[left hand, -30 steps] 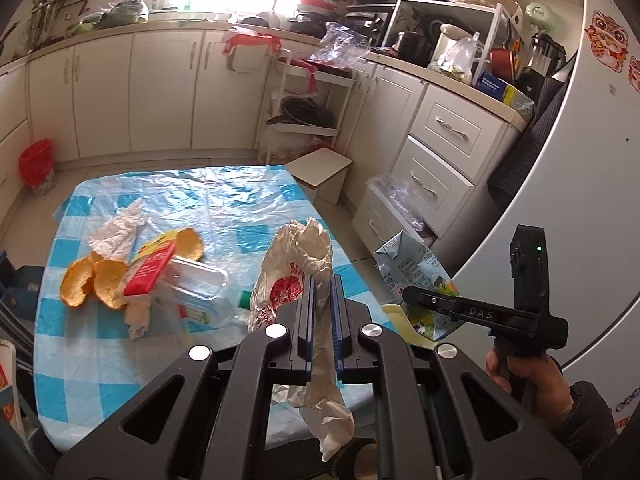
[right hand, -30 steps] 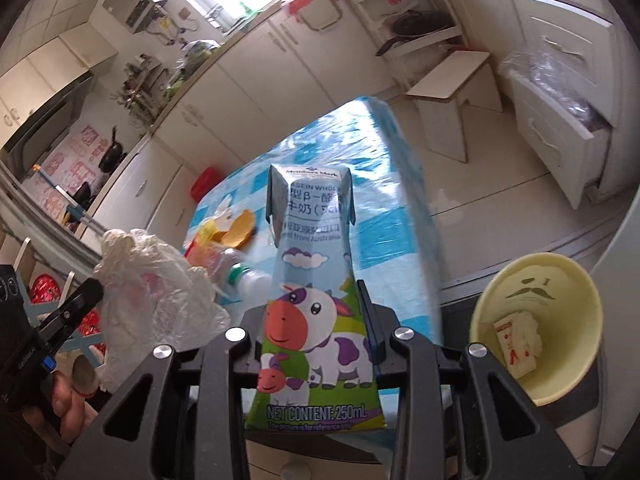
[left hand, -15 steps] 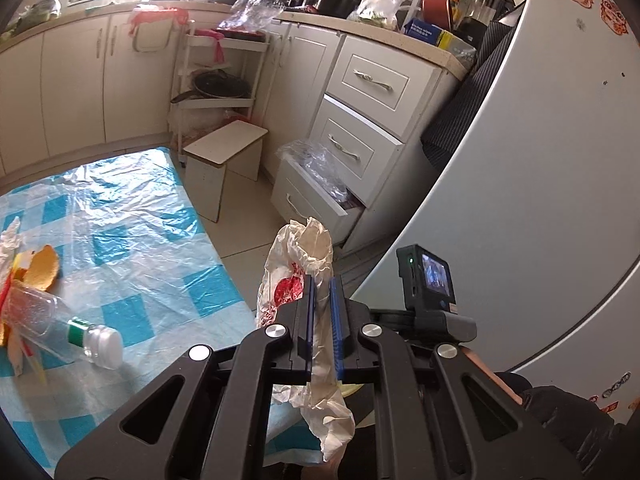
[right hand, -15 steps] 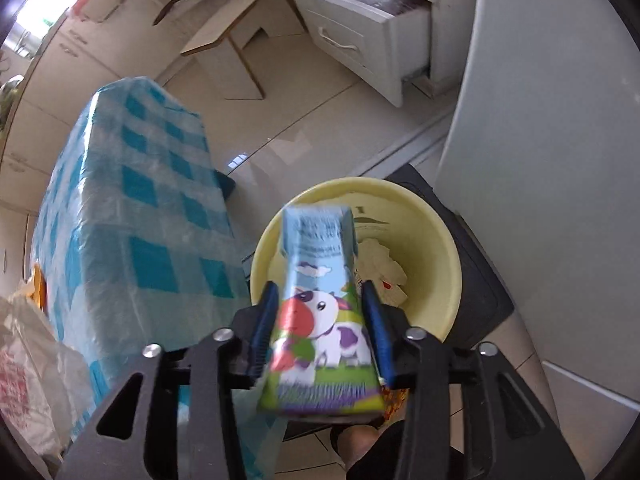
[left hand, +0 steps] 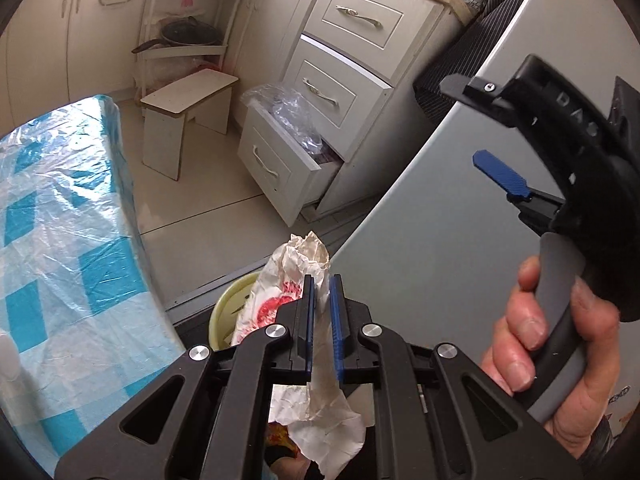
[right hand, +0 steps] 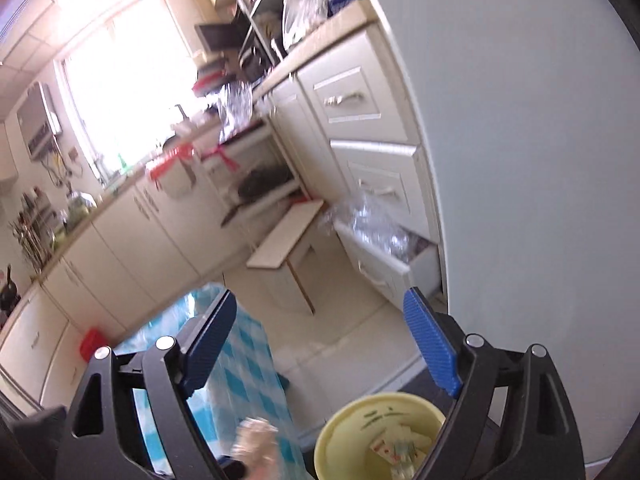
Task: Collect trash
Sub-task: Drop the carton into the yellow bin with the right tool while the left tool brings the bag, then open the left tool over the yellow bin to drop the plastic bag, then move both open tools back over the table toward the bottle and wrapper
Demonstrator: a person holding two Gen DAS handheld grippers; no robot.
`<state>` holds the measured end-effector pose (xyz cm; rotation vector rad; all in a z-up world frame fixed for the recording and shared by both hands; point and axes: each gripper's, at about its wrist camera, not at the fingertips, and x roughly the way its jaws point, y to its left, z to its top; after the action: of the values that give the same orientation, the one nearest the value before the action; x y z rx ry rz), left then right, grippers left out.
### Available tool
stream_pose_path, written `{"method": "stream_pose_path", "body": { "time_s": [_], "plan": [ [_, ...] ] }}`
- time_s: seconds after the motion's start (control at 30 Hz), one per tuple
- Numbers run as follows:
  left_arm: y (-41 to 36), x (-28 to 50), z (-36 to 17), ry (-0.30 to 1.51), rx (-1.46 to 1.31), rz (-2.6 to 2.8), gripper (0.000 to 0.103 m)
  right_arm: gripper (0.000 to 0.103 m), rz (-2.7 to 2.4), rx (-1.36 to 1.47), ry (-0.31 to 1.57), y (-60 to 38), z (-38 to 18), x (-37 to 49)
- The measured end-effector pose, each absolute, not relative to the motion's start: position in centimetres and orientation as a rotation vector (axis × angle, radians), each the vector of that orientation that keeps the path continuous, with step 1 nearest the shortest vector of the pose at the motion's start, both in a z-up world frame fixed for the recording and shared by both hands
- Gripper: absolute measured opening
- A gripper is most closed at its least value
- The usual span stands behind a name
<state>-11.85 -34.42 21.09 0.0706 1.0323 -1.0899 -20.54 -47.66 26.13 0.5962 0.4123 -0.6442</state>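
My left gripper (left hand: 321, 312) is shut on a crumpled white wrapper with red print (left hand: 296, 272) and holds it above the yellow trash bin (left hand: 228, 304), which stands on the floor beside the table. My right gripper (right hand: 320, 344) is open and empty, raised above the same yellow bin (right hand: 340, 432). The bin holds trash, among it what looks like the milk carton (right hand: 396, 446). The right gripper also shows in the left wrist view (left hand: 472, 120), held in a hand at the right. The wrapper shows blurred in the right wrist view (right hand: 256, 440).
The table with a blue checked cloth (left hand: 60, 240) is on the left. A grey fridge (left hand: 460, 200) stands to the right of the bin. An open drawer with plastic bags (left hand: 288, 152) and a small white stool (left hand: 188, 116) stand on the floor beyond.
My right gripper has opened, let the milk carton go over the bin, and risen. My left gripper has moved with the wrapper from the table's edge to above the bin.
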Motion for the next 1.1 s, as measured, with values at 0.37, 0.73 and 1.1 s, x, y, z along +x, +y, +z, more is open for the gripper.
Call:
{"method": "stream_pose_path", "body": {
  "time_s": [0.37, 0.73, 1.1],
  "plan": [
    [-40.4, -12.1, 14.4, 1.182, 0.212, -1.032, 0.020, 0.082, -0.617, 0.685, 0.371, -49.3, 26.3, -22.2],
    [-35.3, -13.1, 18.4, 1.032, 0.260, -0.926, 0.068, 0.083, -0.598, 0.661, 0.430, -48.4, 26.5, -20.4],
    [-20.7, -12.8, 24.3, 0.862, 0.201, -0.689, 0.086, 0.089, -0.528, 0.514, 0.523, -43.9, 26.8, -16.4]
  ]
}}
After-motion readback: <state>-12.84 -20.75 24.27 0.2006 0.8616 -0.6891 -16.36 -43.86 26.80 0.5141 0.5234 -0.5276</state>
